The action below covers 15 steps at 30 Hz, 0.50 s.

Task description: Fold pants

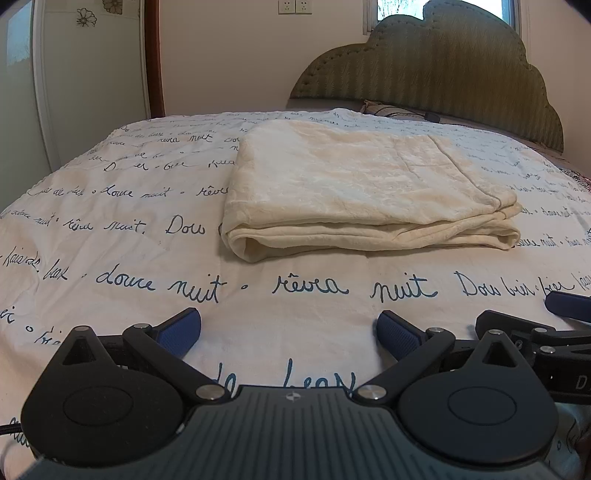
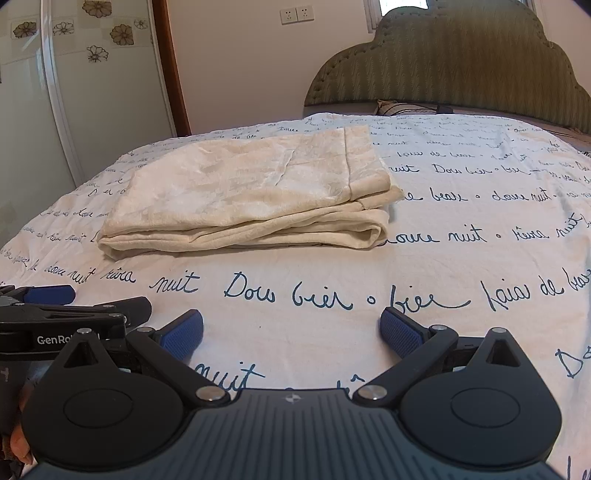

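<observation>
My left gripper (image 1: 288,332) is released: its two blue pads (image 1: 181,330) stand far from each other, with only the bed cover (image 1: 110,251) between them. It hangs low over the near part of the bed and holds nothing. My right gripper (image 2: 291,332) is released in the same way, its blue pads (image 2: 400,332) wide apart and nothing in between. The two grippers are side by side, close to each other: in the left wrist view I see a part of the right one at the right edge, and in the right wrist view a part of the left one at the left edge.

The pants (image 1: 362,188) are cream-coloured and lie folded into a thick, roughly rectangular bundle on the bed cover, in front of both grippers and apart from them. Several layers are stacked, and the rounded folded edges face toward me. In the right wrist view the pants (image 2: 251,192) are to the left of the middle, and a hem band shows along the right end of the top layer.

The bed cover is white with dark blue handwriting printed on it. Behind the bed stands a green padded headboard (image 1: 443,62) with a wavy outline. On the wall there are two sockets (image 2: 296,14), and to the left a door with flower patterns (image 2: 99,33).
</observation>
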Available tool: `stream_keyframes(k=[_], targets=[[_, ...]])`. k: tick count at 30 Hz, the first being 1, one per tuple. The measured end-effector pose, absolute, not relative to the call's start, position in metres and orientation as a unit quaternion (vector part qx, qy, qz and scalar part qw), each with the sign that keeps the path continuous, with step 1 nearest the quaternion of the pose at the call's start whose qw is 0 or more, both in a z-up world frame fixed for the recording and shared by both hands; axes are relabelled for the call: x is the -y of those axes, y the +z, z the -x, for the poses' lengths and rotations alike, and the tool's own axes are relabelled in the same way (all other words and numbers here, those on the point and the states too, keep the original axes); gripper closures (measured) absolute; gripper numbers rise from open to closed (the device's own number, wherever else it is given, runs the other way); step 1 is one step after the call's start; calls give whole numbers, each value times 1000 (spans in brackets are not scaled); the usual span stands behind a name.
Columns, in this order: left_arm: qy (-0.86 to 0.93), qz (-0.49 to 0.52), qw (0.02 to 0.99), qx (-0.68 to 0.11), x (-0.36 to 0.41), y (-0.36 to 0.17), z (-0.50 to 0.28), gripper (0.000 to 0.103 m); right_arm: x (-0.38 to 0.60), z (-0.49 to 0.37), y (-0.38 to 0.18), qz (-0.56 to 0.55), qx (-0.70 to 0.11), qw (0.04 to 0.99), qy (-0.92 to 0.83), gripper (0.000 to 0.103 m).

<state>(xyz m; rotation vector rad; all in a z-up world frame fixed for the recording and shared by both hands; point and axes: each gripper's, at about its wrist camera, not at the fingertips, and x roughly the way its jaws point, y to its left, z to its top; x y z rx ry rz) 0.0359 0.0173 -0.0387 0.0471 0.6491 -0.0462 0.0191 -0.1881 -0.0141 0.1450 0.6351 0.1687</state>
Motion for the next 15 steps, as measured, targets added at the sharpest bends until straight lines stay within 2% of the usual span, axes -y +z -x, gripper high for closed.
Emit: stream_keyframes(k=[8,15], targets=[[-22,-20,948,-318,-18,-39,-36,0,186,-19,-14,-65,-311,945,80,0],[-19,-19,948,-318,-19,-38,-36,0,165,-8,6,17,-262,963,62,0]])
